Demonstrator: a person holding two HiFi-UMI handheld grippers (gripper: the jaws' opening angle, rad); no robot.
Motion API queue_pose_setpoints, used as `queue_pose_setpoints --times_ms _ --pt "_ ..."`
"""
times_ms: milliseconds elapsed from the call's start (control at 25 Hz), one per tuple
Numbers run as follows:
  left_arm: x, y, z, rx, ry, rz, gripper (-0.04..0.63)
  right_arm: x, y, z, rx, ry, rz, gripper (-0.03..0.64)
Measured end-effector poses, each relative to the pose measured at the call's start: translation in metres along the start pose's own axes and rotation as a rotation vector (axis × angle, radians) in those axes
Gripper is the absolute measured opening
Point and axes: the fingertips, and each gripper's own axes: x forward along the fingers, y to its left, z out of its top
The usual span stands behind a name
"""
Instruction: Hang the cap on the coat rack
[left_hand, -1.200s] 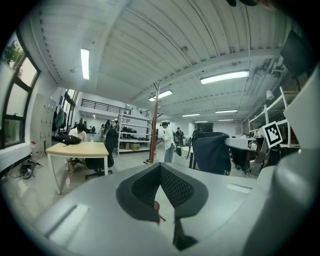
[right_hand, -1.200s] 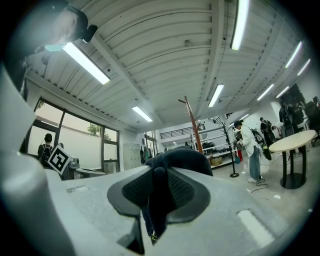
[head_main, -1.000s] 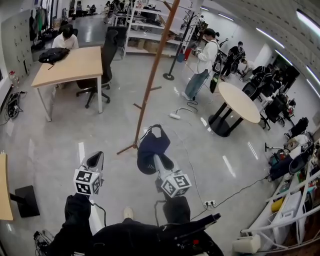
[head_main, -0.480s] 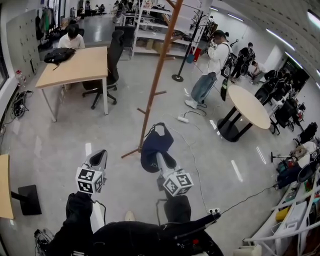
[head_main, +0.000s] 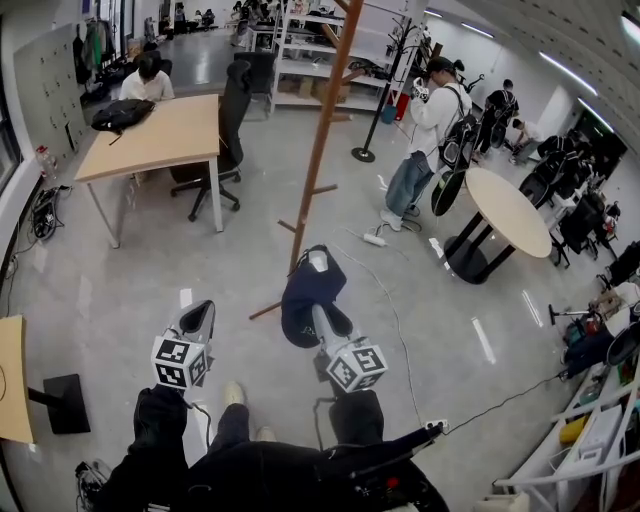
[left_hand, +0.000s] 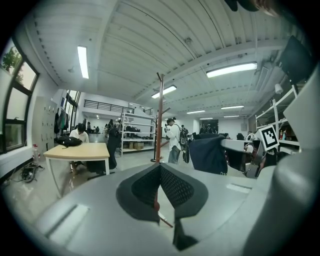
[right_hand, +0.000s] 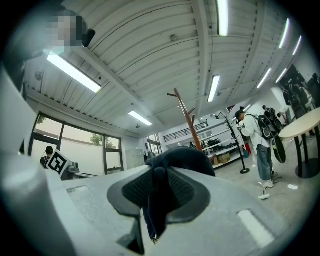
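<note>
Two grippers showed low in the head view, side by side above the grey floor (head_main: 120, 280). The right gripper (head_main: 318, 312) was clamped on the dark blue cap (head_main: 308, 295): its own view showed a fold of the cap's fabric pinched between the two black pads (right_hand: 135, 192), a narrow strip of it hanging down below them, while the rounded crown bulged up and forward past the fingertips. The cap was thus carried in the air ahead of the person, on the near side of the wooden coat rack (head_main: 325, 140) and close to its spread feet; it hung on none of the pegs. The left gripper (head_main: 193, 320) sat just left of the right one, apart from the cap, its pads drawn together at the tips with nothing gripped between them; only the rack's pole showed through the thin slit. A wooden table (head_main: 150, 135) stood well off to the left of the rack.
</note>
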Motion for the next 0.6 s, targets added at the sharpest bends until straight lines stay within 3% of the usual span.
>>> queue_pose_setpoints --times_ms 600 --pt "0.077 0.026 0.016 -0.011 -0.008 -0.073 0.0 0.054 -0.037 0.012 -0.033 -0.011 -0.064 0.075"
